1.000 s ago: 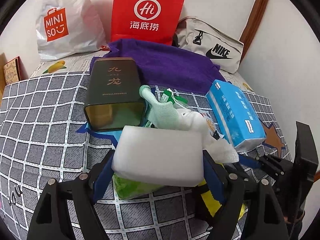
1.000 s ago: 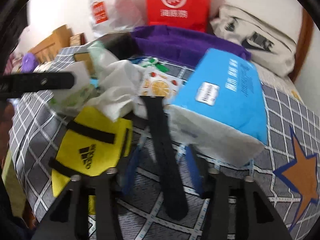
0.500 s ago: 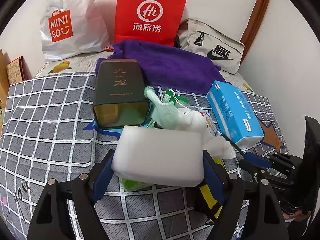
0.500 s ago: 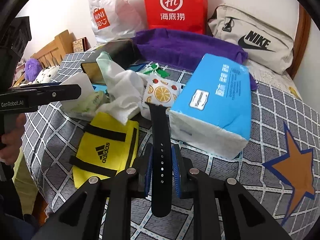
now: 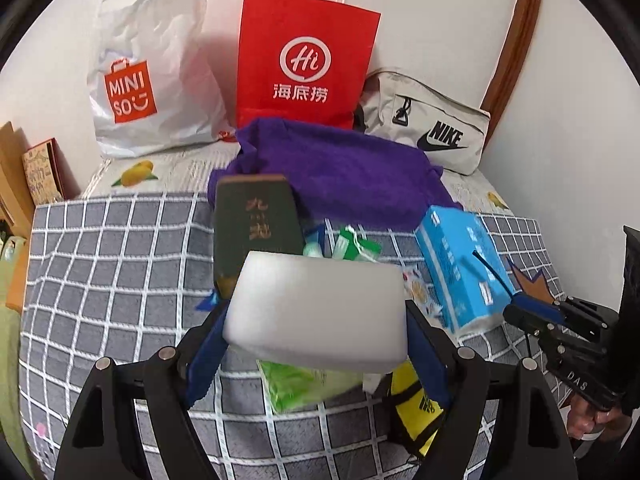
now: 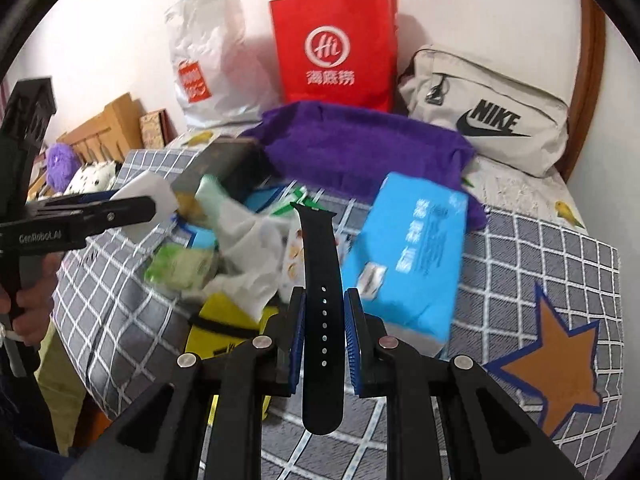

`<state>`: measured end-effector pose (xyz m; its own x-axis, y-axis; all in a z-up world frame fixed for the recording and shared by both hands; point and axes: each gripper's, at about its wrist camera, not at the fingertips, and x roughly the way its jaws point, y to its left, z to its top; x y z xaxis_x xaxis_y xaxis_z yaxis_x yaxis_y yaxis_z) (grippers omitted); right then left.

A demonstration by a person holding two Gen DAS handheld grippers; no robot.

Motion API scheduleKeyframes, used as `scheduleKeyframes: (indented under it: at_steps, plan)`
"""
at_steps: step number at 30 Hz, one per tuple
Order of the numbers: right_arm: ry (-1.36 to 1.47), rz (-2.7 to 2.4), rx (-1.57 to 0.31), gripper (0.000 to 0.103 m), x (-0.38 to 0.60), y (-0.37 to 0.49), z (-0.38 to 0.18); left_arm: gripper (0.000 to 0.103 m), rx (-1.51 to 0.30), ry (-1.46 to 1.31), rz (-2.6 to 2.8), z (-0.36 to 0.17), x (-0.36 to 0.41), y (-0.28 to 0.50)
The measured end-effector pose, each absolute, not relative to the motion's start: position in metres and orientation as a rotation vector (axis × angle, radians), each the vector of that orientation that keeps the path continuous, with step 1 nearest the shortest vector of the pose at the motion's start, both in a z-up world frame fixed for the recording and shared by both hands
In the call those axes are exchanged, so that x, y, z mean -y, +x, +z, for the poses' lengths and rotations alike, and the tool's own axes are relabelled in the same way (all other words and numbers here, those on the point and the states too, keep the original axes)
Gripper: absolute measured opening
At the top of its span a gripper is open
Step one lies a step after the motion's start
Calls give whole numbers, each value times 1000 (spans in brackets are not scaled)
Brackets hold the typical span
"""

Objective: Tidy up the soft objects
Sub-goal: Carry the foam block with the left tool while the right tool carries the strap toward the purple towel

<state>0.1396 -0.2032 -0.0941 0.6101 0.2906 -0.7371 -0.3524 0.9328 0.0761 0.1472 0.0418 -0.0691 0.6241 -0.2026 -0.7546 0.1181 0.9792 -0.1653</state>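
- Left tool (image 5: 316,336): clenched on a white sponge block (image 5: 318,312), one blue pad against each end. The block is lifted above the bed (image 5: 112,264), with nothing under it touching.
- In the right view the same sponge block (image 6: 146,196) shows at the tip of the left tool (image 6: 132,210), held over the left part of the pile.
- Right tool (image 6: 324,324): clenched on a black watch strap (image 6: 322,280). The strap runs lengthwise between the fingers; its free end points away from the camera, its holed end hangs toward the camera.
- In the left view the right tool (image 5: 524,304) sits at the right edge, the strap seen edge-on as a thin dark line.
- Pile on the bed: blue tissue pack (image 6: 408,256), yellow pouch with black bands (image 6: 224,332), white cloth (image 6: 248,252), green packet (image 5: 304,388), dark tin box (image 5: 256,224) lying on its side.
- Purple towel (image 5: 348,172) lies behind the pile, just behind the tin box.
- Against the wall: white shopping bag (image 5: 148,80), red paper bag (image 5: 304,60), beige waist bag (image 5: 432,124).
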Motion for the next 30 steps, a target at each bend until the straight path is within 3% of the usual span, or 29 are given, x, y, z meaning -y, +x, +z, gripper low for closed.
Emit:
scheduleKeyframes:
  at_steps: [16, 30]
  plan:
    - [-36, 259, -789, 19, 227, 228, -62, 81, -885, -97, -135, -49, -50, 218]
    - [-42, 229, -816, 19, 217, 338, -74, 81, -938, -74, -87, -60, -54, 307]
